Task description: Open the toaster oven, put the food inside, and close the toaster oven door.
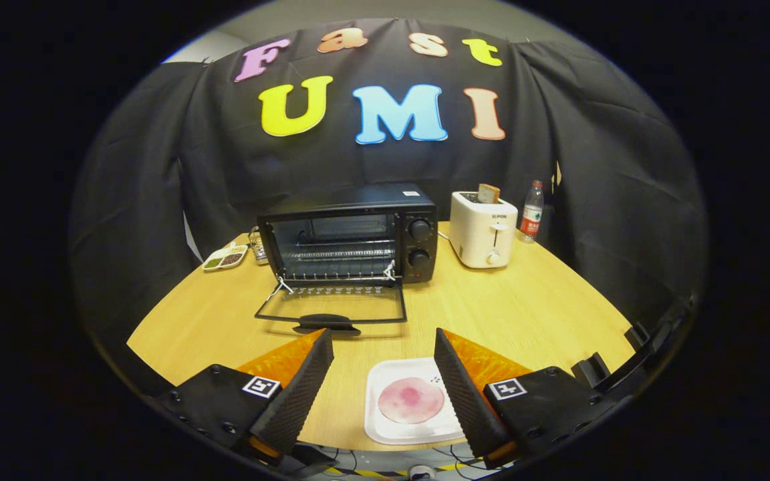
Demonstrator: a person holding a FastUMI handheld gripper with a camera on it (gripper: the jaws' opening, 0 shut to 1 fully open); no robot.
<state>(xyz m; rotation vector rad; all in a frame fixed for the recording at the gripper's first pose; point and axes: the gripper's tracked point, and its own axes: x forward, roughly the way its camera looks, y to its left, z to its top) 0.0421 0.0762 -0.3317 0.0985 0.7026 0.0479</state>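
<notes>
On the wooden table [525, 314], between the spread fingers of the gripper [383, 344], lies a white square tray [392, 427] holding a flat round pink slice of food [410, 400]. The fingers stand wide apart and grip nothing; the right one covers the tray's right edge, the left one is clear of it.

Beyond the fingertips sits the black toaster oven [351, 230], its glass door [331, 304] folded down flat onto the table, handle [327, 323] nearest the gripper. The cavity is open: a wire rack [338, 254] spans it and nothing rests on the rack. Two round knobs [419, 244] are stacked on the oven's right panel.

Right of the oven, near but apart, stands a white pop-up toaster [484, 230] with a slice of bread [489, 194] sticking up from its slot. Just behind and right of it is a water bottle [531, 211] with a red cap. Left of the oven lies a small divided dish [225, 256] with dark and greenish contents, too small to identify. Bare tabletop lies between the tray and the lowered door.
</notes>
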